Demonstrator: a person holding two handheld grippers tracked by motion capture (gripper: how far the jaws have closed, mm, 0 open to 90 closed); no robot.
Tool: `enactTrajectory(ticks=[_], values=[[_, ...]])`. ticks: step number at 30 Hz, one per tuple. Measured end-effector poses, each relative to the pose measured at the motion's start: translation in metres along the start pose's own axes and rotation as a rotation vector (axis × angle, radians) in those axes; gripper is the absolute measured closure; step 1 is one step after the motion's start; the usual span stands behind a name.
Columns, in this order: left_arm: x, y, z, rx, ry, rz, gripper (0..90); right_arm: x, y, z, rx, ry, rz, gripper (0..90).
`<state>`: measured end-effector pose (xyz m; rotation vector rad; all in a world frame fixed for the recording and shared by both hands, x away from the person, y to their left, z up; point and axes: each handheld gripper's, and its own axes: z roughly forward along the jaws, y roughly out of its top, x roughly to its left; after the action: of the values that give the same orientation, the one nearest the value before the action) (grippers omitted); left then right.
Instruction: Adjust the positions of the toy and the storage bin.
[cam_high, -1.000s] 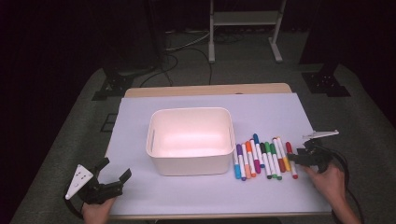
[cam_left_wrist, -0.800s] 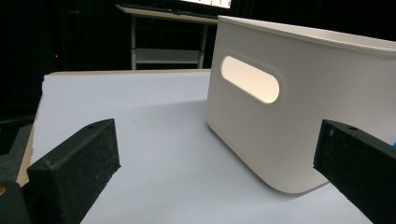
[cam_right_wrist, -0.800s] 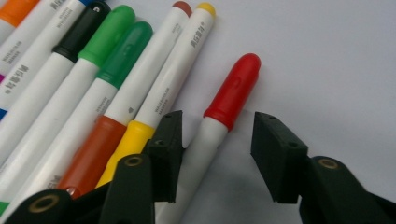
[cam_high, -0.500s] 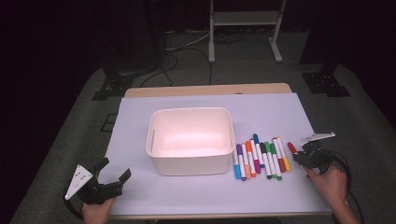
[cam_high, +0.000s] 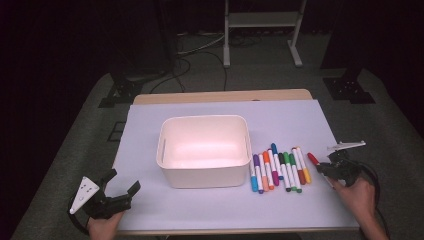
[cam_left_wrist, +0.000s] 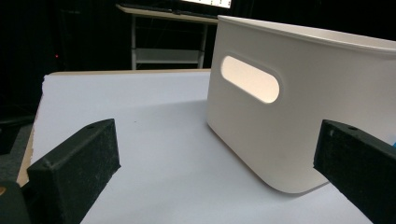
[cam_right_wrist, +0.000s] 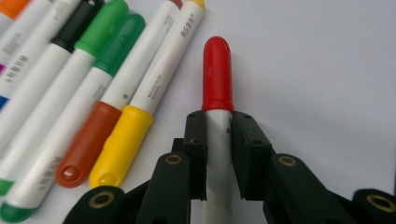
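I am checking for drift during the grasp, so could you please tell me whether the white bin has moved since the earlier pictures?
No. The white bin sits at the same spot on the table cover, left of the marker row.

The left gripper (cam_high: 122, 191) is black, with a white three-cornered plate behind its two rough, blocky jaws. The right gripper (cam_right_wrist: 218, 140) is black too, with gold rings behind its jaws and a black cable.

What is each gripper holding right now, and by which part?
The right gripper has just closed its jaws on the red marker, gripping the white barrel just below the red cap. The left gripper is open and holds nothing.
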<state>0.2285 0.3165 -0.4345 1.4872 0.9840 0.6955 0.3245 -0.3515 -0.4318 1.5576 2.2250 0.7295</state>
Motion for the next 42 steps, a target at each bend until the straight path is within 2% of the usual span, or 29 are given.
enactTrajectory(ticks=[2,9,10,11,13,17,18,19,21,22,23,30,35,36,37,38,39,40,41,42], values=[[0.000,0.000,0.000,0.001,0.000,0.001,0.0,-0.001,0.000,-0.003,-0.006,0.008,0.003,75.8],[-0.001,0.000,0.000,0.004,0.000,0.004,0.0,0.002,0.012,-0.040,-0.051,0.110,-0.008,75.9],[-0.001,0.000,0.000,0.004,0.000,0.004,0.0,0.002,0.012,-0.040,-0.051,0.110,-0.008,75.9],[-0.001,0.000,0.000,0.005,0.000,0.004,0.0,0.003,0.014,-0.045,-0.060,0.128,-0.008,75.9],[-0.001,0.000,0.000,0.004,0.000,0.004,0.0,0.007,0.023,-0.059,-0.077,0.178,-0.020,75.9],[-0.001,0.000,0.000,0.005,0.004,0.004,0.0,0.015,0.035,-0.077,-0.109,0.233,-0.043,75.8],[-0.001,0.000,0.000,0.005,0.004,0.004,0.0,0.015,0.035,-0.077,-0.109,0.233,-0.043,75.8],[-0.001,0.000,0.000,0.007,0.003,0.006,0.0,0.020,0.042,-0.085,-0.122,0.261,-0.056,75.8],[-0.001,0.000,0.000,0.006,0.003,0.006,0.0,0.026,0.050,-0.093,-0.138,0.288,-0.073,75.9],[-0.001,0.000,0.000,0.006,0.003,0.006,0.0,0.026,0.050,-0.093,-0.138,0.288,-0.073,75.9],[-0.001,0.000,0.000,0.007,0.003,0.006,0.0,0.033,0.058,-0.100,-0.149,0.320,-0.091,75.9],[0.000,0.000,-0.001,0.004,0.003,0.004,0.0,0.064,0.089,-0.122,-0.177,0.392,-0.190,75.8],[0.001,0.000,-0.001,0.005,0.002,0.003,0.0,0.087,0.112,-0.130,-0.196,0.444,-0.266,75.8],[0.001,0.000,-0.001,0.005,0.002,0.003,0.0,0.087,0.112,-0.130,-0.196,0.444,-0.266,75.8],[0.001,0.000,-0.001,0.005,0.002,0.003,0.0,0.098,0.122,-0.134,-0.197,0.460,-0.302,75.9],[0.001,0.000,-0.001,0.005,0.002,0.004,0.0,0.098,0.122,-0.134,-0.197,0.460,-0.302,75.9],[0.001,0.000,-0.001,0.005,0.003,0.002,0.0,0.107,0.130,-0.136,-0.196,0.474,-0.329,75.8],[0.001,0.000,-0.001,0.005,0.003,0.002,0.0,0.107,0.130,-0.136,-0.196,0.474,-0.329,75.8],[0.001,-0.001,-0.001,0.006,0.001,0.002,0.0,0.117,0.139,-0.136,-0.192,0.490,-0.358,75.8],[0.001,-0.001,-0.001,0.010,0.002,0.002,0.0,0.122,0.143,-0.136,-0.189,0.500,-0.372,75.8]])
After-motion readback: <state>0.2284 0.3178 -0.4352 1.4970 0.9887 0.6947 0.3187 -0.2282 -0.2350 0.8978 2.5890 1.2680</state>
